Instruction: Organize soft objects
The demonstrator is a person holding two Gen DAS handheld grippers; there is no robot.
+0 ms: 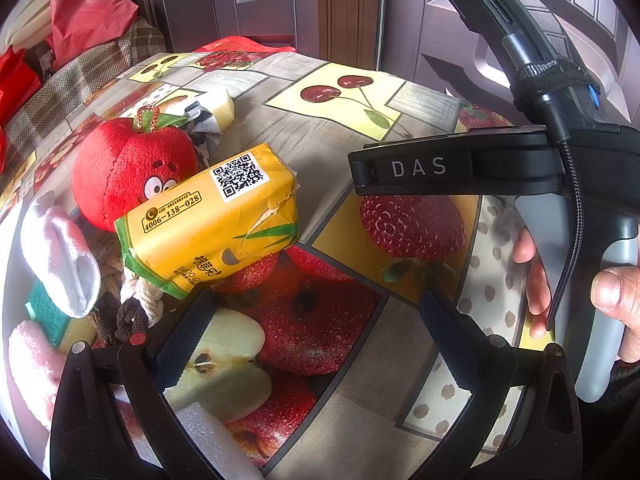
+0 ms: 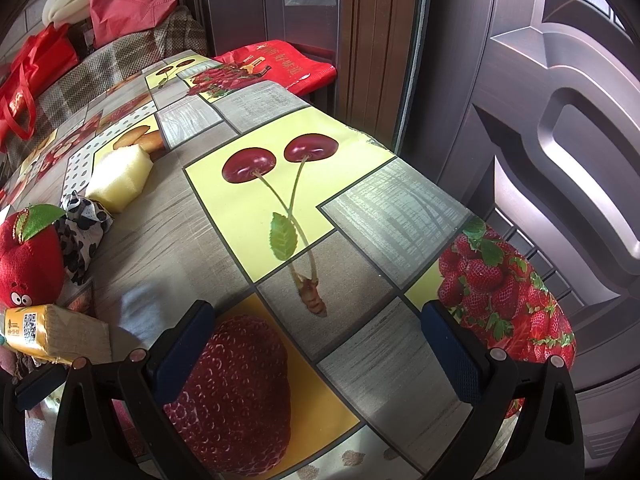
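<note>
Both hand-held grippers, left (image 1: 316, 320) and right (image 2: 320, 332), hang wide apart and empty over the surface (image 2: 360, 208), so picking seems about to start, maybe with the yellow tissue pack (image 1: 212, 220) piled by its left edge.

The tissue pack (image 1: 208, 216) is propped against the front of the plush apple (image 1: 128, 168) on the table (image 1: 320, 128). The sponge (image 1: 222, 108) is placed behind both, the sock (image 1: 64, 256) to the left.
</note>
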